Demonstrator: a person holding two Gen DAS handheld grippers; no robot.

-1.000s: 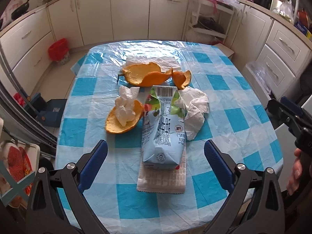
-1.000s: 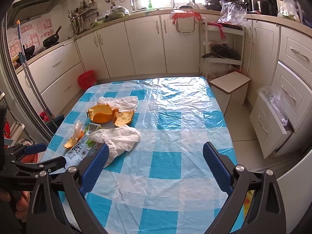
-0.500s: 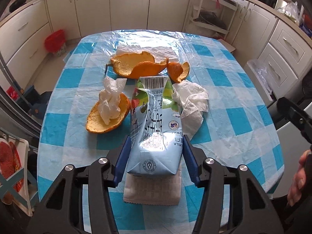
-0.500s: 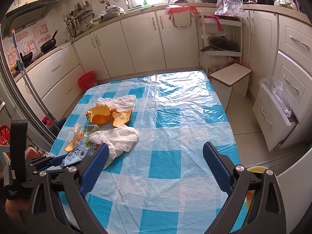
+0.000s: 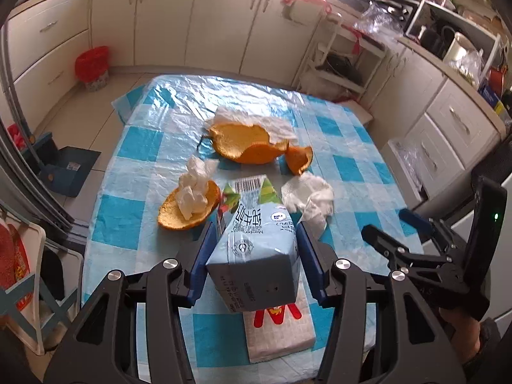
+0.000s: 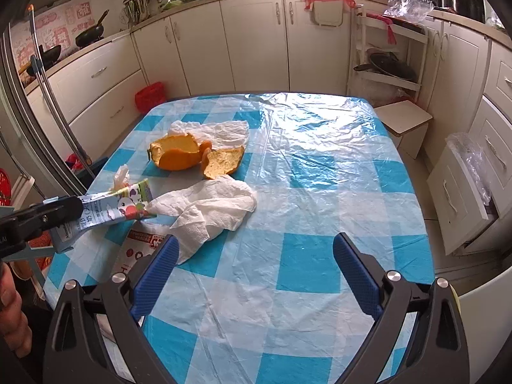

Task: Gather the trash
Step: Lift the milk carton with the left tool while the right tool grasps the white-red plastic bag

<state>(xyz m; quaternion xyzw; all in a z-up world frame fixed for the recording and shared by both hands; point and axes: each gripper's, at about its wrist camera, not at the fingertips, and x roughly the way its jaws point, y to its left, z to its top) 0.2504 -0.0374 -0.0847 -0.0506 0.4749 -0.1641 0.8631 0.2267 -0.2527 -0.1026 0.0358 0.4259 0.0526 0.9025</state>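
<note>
- Left wrist view: your left gripper (image 5: 252, 257) clamps the pale blue milk carton (image 5: 256, 243) by its two side faces, blue pads flat against the cardboard, jaws about half spread.
- The carton is lifted and tilted, its square base turned toward the camera and its flattened, printed top pointing away from the fingers.
- Under the carton's base, just below the fingertips, a flat white tissue pack (image 5: 278, 332) with red print lies on the table (image 5: 144, 144).
- Your right gripper (image 6: 254, 268) has its jaws spread wide with nothing between them; its ribbed blue pads hang above the tablecloth.
- A crumpled white paper towel (image 6: 211, 211) lies just ahead of the right gripper's left finger; whether that finger touches its near edge, you cannot tell.
- Beyond the left gripper's left finger sits a shallow orange peel cup (image 5: 188, 211), rough and pale inside, and a wadded white tissue (image 5: 195, 188) sits in it.
- Farther ahead of both grippers lie a large curved orange peel (image 5: 246, 144) and, just to its right, a smaller peel piece (image 5: 299, 158); the large one rests partly on a flat, wrinkled white napkin (image 5: 275, 124).
- The table wears a blue-and-white checked cloth under a glossy, creased plastic sheet.
- A red bin (image 5: 92, 64) stands on the floor well beyond the table, to the left, against cream cabinets; its contents are not visible.
</note>
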